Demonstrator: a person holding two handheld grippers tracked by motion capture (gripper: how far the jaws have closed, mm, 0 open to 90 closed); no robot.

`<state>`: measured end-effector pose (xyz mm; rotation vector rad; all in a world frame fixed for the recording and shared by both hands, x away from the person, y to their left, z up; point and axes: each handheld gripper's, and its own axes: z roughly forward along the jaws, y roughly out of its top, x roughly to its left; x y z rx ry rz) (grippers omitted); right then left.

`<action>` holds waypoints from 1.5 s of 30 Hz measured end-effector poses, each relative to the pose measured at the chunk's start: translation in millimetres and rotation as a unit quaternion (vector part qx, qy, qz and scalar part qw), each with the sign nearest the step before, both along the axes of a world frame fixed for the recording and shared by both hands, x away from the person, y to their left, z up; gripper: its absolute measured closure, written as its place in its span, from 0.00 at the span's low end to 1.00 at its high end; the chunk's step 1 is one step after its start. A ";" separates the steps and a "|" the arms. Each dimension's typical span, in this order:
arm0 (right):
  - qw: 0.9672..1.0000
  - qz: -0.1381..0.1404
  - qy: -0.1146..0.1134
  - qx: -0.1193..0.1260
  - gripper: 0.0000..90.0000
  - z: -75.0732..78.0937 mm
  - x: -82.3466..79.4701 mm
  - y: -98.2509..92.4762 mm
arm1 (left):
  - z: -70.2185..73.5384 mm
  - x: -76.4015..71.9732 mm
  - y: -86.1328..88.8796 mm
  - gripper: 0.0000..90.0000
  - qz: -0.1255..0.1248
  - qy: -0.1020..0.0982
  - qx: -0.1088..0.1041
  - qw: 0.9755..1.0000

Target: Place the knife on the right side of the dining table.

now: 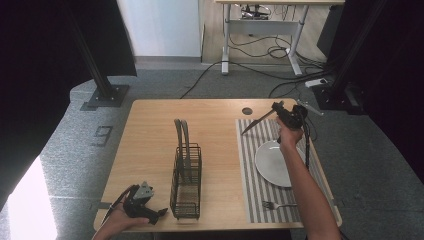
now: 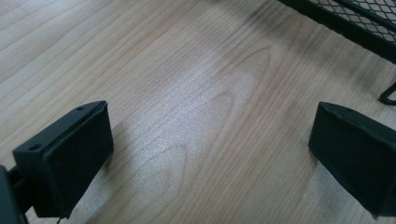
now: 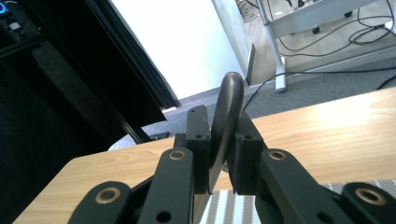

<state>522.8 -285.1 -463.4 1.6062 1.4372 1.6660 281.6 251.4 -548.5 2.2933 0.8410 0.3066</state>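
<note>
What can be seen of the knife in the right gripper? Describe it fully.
The knife is slim, with a dark handle and a thin blade that looks like metal. The right gripper is shut on its handle, whose rounded end rises between the jaws. It is held in the air above the striped placemat's far end, blade pointing left and slightly down, touching nothing else.

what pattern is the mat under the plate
Grey and white stripes on the mat, running the long way under the plate. The high view shows it best.

Knife (image 3: 226, 122) blade hidden behind right claw (image 3: 222, 140)
</note>
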 end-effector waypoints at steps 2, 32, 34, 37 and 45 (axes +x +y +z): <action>1.000 -0.006 0.003 0.008 0.89 -2.6 -0.1 -6.1 | 0.0 0.0 0.0 0.00 0.000 0.000 0.000 1.000; 0.996 -0.035 0.073 -0.023 0.77 -27.2 -4.3 -42.3 | 0.0 -0.1 0.0 0.00 0.001 0.000 0.000 1.000; 0.996 -0.034 0.078 -0.019 0.77 -28.2 -4.3 -43.7 | 0.0 -0.1 0.0 0.00 0.001 0.000 0.000 1.000; 0.996 -0.035 0.076 -0.015 0.77 -31.9 -4.9 -45.8 | 0.0 -0.1 0.0 0.00 0.000 0.000 0.000 1.000; 0.994 -0.041 0.100 0.001 0.75 -41.8 -5.1 -53.8 | 0.0 -0.2 -0.1 0.00 0.001 0.000 0.000 1.000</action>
